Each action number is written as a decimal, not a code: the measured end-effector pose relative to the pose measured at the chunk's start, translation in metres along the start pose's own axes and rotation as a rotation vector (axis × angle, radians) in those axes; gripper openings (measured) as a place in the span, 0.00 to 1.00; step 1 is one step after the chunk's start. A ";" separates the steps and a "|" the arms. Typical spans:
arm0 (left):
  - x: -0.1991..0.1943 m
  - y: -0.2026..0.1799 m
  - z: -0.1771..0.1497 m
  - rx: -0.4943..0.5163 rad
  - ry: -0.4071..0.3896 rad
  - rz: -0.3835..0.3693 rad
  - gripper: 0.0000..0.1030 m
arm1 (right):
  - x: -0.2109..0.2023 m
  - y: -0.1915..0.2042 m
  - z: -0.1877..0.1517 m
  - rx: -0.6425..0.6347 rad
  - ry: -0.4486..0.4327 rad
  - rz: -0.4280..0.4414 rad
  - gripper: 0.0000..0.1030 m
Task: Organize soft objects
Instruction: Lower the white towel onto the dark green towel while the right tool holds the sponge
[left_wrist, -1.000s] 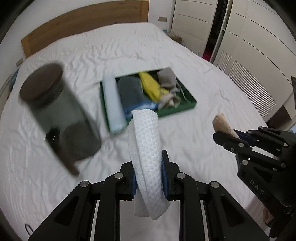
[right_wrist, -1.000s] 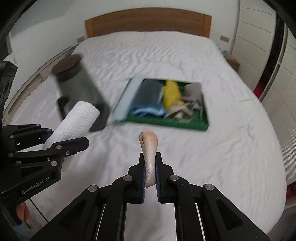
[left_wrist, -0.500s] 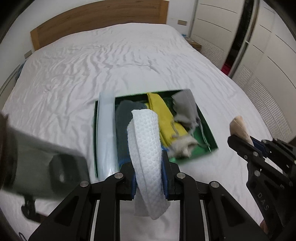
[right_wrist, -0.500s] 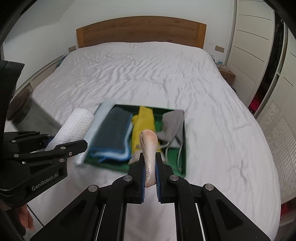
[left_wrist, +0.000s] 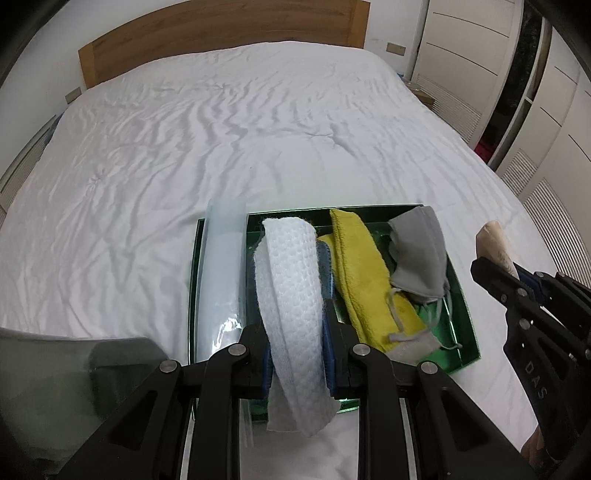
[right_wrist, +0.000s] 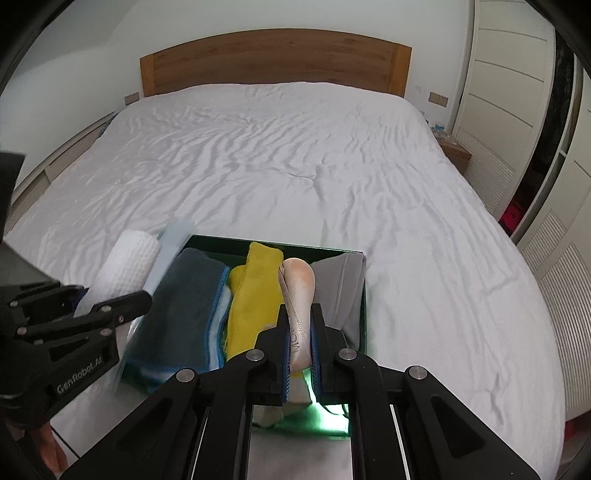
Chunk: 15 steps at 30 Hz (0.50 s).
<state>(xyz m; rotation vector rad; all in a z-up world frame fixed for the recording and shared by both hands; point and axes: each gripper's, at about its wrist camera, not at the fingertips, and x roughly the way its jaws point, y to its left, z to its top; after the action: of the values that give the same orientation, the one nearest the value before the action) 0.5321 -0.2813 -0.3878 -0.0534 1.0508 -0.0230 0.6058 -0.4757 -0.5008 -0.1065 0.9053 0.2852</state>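
A green tray (left_wrist: 463, 291) (right_wrist: 364, 299) lies on the white bed and holds a dark grey towel (right_wrist: 184, 306), a yellow cloth (left_wrist: 362, 266) (right_wrist: 255, 295) and a grey face mask (left_wrist: 419, 254) (right_wrist: 343, 291). My left gripper (left_wrist: 297, 354) (right_wrist: 114, 295) is shut on a white waffle-weave cloth (left_wrist: 291, 288) (right_wrist: 127, 266), held over the tray's left part. My right gripper (right_wrist: 300, 343) (left_wrist: 498, 266) is shut on a beige sock-like piece (right_wrist: 299, 291) (left_wrist: 493, 240), over the tray's middle.
A pale translucent sheet (left_wrist: 223, 280) rests along the tray's left rim. A blurred grey canister (left_wrist: 55, 376) fills the lower left of the left wrist view. The bed (right_wrist: 258, 155) stretches to a wooden headboard (right_wrist: 273, 62); wardrobes (right_wrist: 517, 74) stand on the right.
Both grippers have moved forward and down toward the tray, which now lies right under them. The grey canister has slid out to the left edge. Both grips are unchanged.
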 end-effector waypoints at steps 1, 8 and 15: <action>0.002 0.000 0.001 0.000 0.000 0.001 0.18 | 0.005 -0.001 0.001 0.003 0.000 0.000 0.08; 0.008 -0.003 0.004 0.004 -0.005 0.004 0.18 | 0.027 -0.002 0.007 0.022 0.015 0.003 0.08; 0.015 -0.004 0.009 0.005 -0.007 0.018 0.18 | 0.041 -0.002 0.011 0.024 0.031 -0.006 0.08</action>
<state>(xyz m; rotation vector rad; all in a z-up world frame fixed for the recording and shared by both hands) 0.5472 -0.2859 -0.3966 -0.0391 1.0440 -0.0094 0.6383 -0.4677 -0.5263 -0.0919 0.9386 0.2679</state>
